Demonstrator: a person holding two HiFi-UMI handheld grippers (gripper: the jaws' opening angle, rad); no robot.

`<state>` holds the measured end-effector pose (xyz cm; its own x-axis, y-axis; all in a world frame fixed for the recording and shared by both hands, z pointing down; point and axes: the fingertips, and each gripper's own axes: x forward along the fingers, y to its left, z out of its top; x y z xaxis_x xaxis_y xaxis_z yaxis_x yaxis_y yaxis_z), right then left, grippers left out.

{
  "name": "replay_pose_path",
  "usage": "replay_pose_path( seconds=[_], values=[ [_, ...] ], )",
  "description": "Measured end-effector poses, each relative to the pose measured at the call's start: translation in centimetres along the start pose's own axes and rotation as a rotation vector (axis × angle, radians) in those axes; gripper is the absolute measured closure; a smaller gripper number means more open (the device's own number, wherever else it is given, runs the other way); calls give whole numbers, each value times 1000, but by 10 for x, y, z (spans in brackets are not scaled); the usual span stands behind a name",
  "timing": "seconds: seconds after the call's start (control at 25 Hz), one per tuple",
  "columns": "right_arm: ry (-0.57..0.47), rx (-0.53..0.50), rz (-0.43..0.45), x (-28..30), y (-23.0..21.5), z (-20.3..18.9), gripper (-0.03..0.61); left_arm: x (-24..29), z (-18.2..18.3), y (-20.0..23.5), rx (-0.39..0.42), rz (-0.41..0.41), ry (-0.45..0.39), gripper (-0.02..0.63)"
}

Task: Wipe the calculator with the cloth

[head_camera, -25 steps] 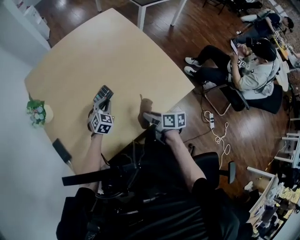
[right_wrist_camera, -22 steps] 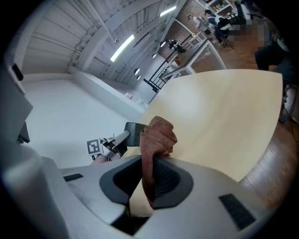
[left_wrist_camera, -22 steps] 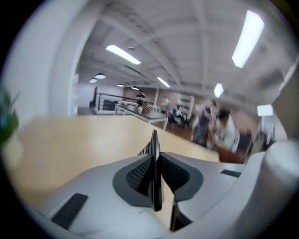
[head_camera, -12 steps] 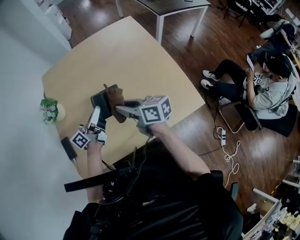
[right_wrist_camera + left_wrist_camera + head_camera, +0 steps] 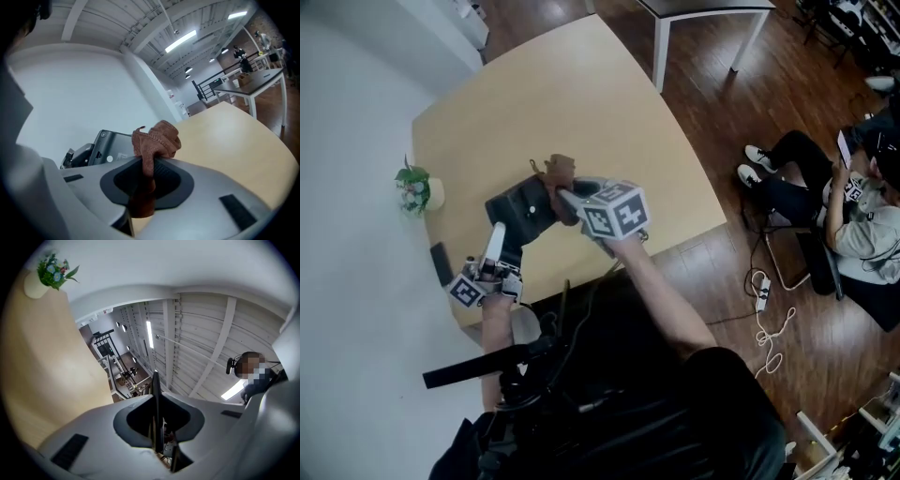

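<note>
Calculator [image 5: 517,211] is clamped in the left gripper [image 5: 499,236], over the near left part of the tabletop [image 5: 581,103]. In the left gripper view the jaws are nearly together, pinching the calculator's thin dark body, which shows edge-on between the pads. That camera looks up at ceiling beams and strip lights, so the gripper is tilted upward.

Right gripper [image 5: 567,195] is closed on the cloth [image 5: 555,172]. In the right gripper view the brown cloth is squeezed between the pads, with a bunched wad sticking out past the tips and a tail hanging back below. The wad lies at the calculator's upper right corner in the head view. Cannot tell whether cloth and calculator touch.

Edges and room:
- Both grippers work close to the near edge of the tabletop, just in front of the person's body.
- White wall runs along the left side. A small flower pot [image 5: 417,187] stands beside it, left of the calculator and apart from it.
- A dark flat object [image 5: 441,264] lies at the near left edge, just beside the left gripper.
- The far and right parts of the tabletop are bare wood.
- Beyond the right edge is dark wood floor [image 5: 722,141], with a seated person [image 5: 853,202] well apart.
</note>
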<state>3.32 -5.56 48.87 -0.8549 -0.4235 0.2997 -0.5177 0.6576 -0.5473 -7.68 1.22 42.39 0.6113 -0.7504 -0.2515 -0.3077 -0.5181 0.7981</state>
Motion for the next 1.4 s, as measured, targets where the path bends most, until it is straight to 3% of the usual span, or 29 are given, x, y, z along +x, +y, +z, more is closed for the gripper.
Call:
replay_pose_path(
  seconds=[0.12, 0.24, 0.32, 0.6, 0.8, 0.88, 0.96, 1.08, 1.2, 1.28, 1.4],
  values=[
    [-73, 35, 53, -22, 6, 19, 518, 0, -2, 0, -13, 28, -36, 561],
    [-120, 22, 262, -30, 64, 43, 517, 5, -8, -3, 8, 34, -10, 561],
    [-101, -28, 337, -24, 91, 44, 517, 13, -12, -8, 14, 15, 9, 561],
    [-89, -112, 156, -15, 35, 41, 512, 26, -8, -14, -49, -78, -1, 552],
    [-104, -117, -69, -32, -24, 38, 515, 28, 3, -14, -113, -117, -42, 557],
    [-125, -97, -114, -44, -35, 41, 517, 26, 9, -8, -150, -117, -79, 558],
    [-152, -83, -78, -52, -23, 46, 517, 24, 15, -3, -160, -102, -103, 557],
    [-171, -106, 90, -55, 30, 56, 517, 27, 14, 1, -152, -86, -108, 557],
    [-119, -190, 215, -44, 79, 48, 517, 32, 8, -5, -144, -90, -105, 556],
    [-72, -221, 218, -33, 84, 35, 517, 36, 3, -10, -130, -98, -91, 554],
    [-60, -179, 169, -27, 60, 28, 513, 37, 0, -18, -113, -110, -76, 544]
  ],
)
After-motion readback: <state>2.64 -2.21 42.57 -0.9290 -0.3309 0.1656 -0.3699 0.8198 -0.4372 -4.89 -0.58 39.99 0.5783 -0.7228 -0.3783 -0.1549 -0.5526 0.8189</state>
